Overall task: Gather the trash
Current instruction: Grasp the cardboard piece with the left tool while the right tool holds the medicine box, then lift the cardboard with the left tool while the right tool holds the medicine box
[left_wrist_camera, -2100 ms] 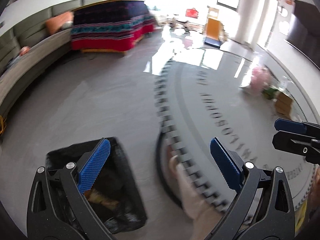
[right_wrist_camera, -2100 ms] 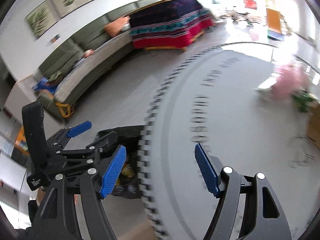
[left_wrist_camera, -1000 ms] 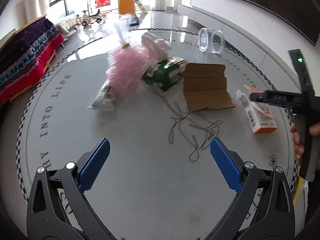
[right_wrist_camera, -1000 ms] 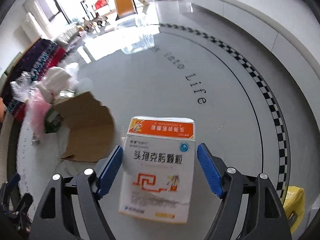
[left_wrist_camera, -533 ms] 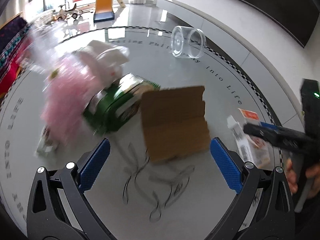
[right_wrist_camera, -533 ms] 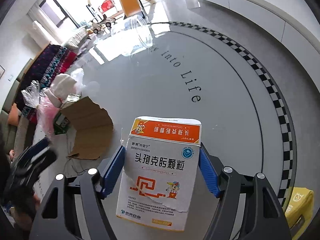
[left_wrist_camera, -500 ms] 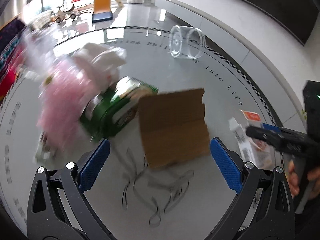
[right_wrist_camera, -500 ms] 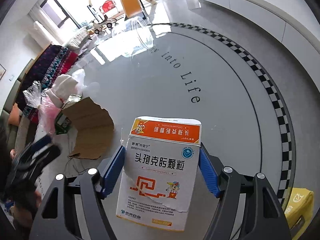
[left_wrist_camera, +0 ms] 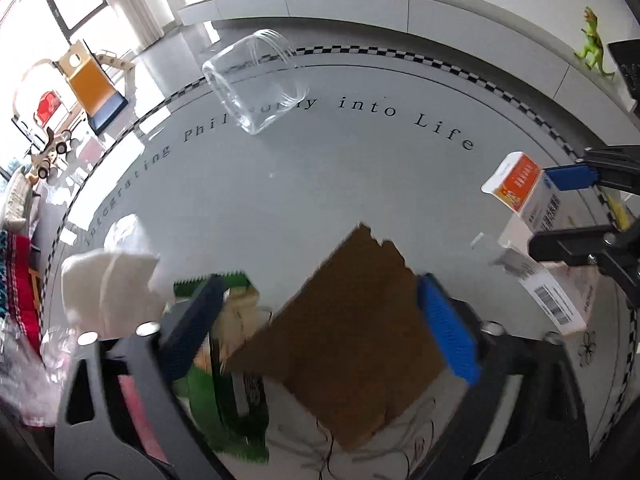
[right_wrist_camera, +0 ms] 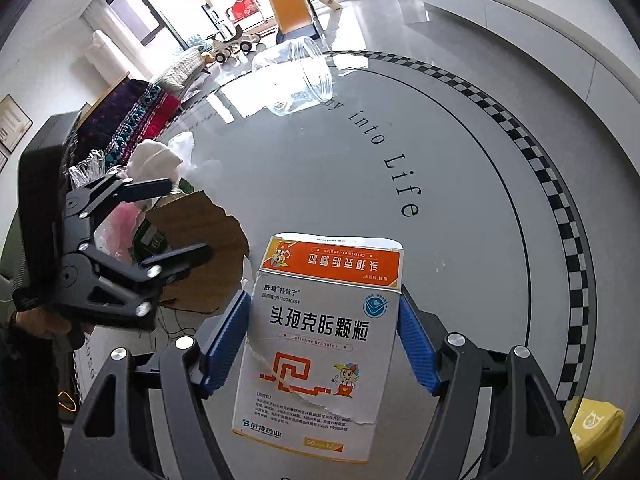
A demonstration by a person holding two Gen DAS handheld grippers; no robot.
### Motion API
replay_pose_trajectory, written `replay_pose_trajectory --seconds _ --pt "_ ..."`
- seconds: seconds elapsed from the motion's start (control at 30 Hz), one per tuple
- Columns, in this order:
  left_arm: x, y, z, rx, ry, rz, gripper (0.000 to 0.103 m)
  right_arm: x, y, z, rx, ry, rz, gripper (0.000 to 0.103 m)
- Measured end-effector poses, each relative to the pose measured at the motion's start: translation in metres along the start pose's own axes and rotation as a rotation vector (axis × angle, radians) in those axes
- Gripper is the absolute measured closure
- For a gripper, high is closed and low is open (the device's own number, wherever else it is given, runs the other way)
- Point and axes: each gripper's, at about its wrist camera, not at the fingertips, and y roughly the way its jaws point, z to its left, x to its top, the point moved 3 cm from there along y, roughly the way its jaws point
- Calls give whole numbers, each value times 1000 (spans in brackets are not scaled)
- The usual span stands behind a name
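Cardboard scrap (left_wrist_camera: 352,344) lies flat on round grey surface (left_wrist_camera: 320,184), between blue pads of left tool (left_wrist_camera: 320,332); jaws just closing in, pads not yet pressing. Right tool (right_wrist_camera: 324,344) pinches medicine box (right_wrist_camera: 320,344) by both sides. Clear jar (left_wrist_camera: 252,84) on its side farther off; green packet (left_wrist_camera: 224,392) beside cardboard.

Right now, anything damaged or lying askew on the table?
Yes. The medicine box between the right hand-held gripper's pads has a torn front. The clear jar lies on its side. The cardboard piece has a ragged, torn edge.
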Motion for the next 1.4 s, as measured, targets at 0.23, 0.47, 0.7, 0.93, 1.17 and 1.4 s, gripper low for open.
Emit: replay_pose_trajectory --seconds 0.23,0.47,0.7,0.93,1.17,1.4 --pt "-6 9 13 2 -160 54 83 -2 -3 7 0 -5 -7 30" --pt "-25 -12 10 -99 -308 12 99 -9 -22 18 -5 -17 -33 31" --pt "-63 -46 2 -127 -364 -32 99 -22 -46 49 15 -68 -52 31" --pt "-119 -93 2 -69 -424 -90 99 -43 -54 108 62 -143 -43 31" --pt "-132 -93 1 -74 -429 -44 99 -56 -70 128 73 -155 -80 31" --pt "-114 -46 -10 -113 -444 54 99 -55 -80 77 17 -83 -92 31"
